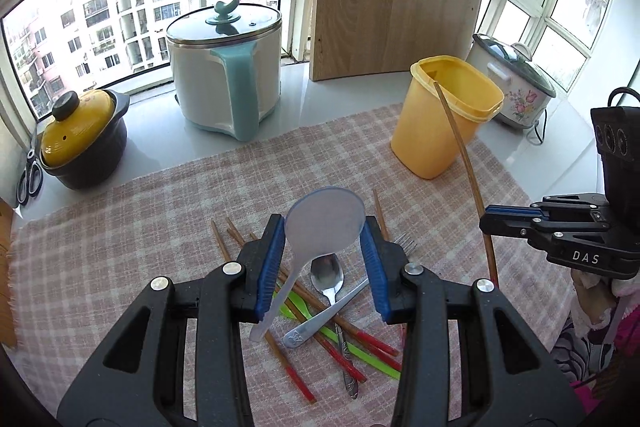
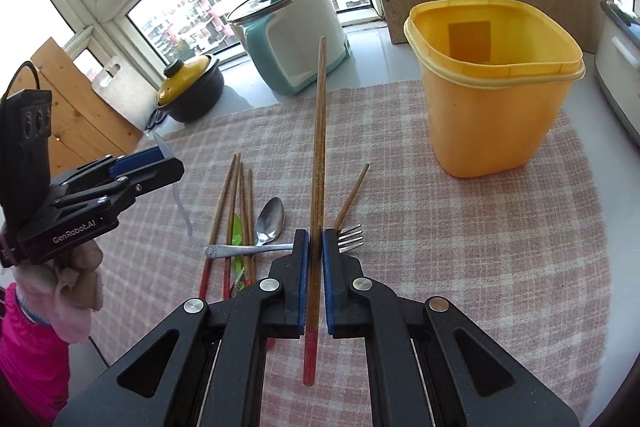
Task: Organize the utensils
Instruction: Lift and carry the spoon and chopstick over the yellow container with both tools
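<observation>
I am gripping a rice paddle in the left gripper and a chopstick in the right gripper. The yellow bin is sitting empty, so most utensils are still waiting.

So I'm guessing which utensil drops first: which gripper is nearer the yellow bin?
Right. The right gripper, with a chopstick, sits closer to the yellow bin; the left gripper, holding the rice paddle, is farther.

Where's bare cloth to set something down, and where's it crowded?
Free: checked cloth between the fork and the yellow bin, and in front of the bin. Also the cloth's left part, between the yellow-lidded pot and the pile. Crowded: the centre, where chopsticks, spoon and green utensil overlap.
</observation>
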{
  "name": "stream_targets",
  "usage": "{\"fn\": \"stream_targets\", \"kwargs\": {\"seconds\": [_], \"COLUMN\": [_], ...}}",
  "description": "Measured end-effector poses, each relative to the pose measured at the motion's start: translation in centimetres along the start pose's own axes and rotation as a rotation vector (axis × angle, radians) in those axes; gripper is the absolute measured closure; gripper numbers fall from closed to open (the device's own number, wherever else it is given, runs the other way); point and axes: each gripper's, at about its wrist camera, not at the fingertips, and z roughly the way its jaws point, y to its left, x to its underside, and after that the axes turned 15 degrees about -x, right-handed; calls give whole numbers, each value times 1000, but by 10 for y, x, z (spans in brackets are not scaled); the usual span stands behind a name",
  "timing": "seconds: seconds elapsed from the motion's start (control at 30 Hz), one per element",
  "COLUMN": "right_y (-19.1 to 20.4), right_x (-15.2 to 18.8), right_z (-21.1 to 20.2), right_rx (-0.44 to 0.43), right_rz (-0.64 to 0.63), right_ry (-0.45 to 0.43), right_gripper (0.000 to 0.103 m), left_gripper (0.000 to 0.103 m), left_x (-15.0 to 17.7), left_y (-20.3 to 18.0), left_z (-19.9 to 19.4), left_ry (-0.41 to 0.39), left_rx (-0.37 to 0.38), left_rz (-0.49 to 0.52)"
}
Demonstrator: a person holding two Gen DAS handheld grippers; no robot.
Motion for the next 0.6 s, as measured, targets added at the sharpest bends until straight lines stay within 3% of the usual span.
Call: {"fn": "stream_targets", "kwargs": {"seconds": [0.3,0.6], "right_y": [4,-3], "right_x": [-20,-40], "right_z": [-35,-68], "right_rx": [14,50], "right_rz": [-58,-101], "right_ry": [-96,-186], "right_gripper": [98,98], "left_gripper": [64,64], "left_x": [-27,-67], "left_y": [1,-25], "left_z": [-23,-35], "left_ry": [-54,-133], "left_rx": [89,142], "left_rz": [-97,-120]}}
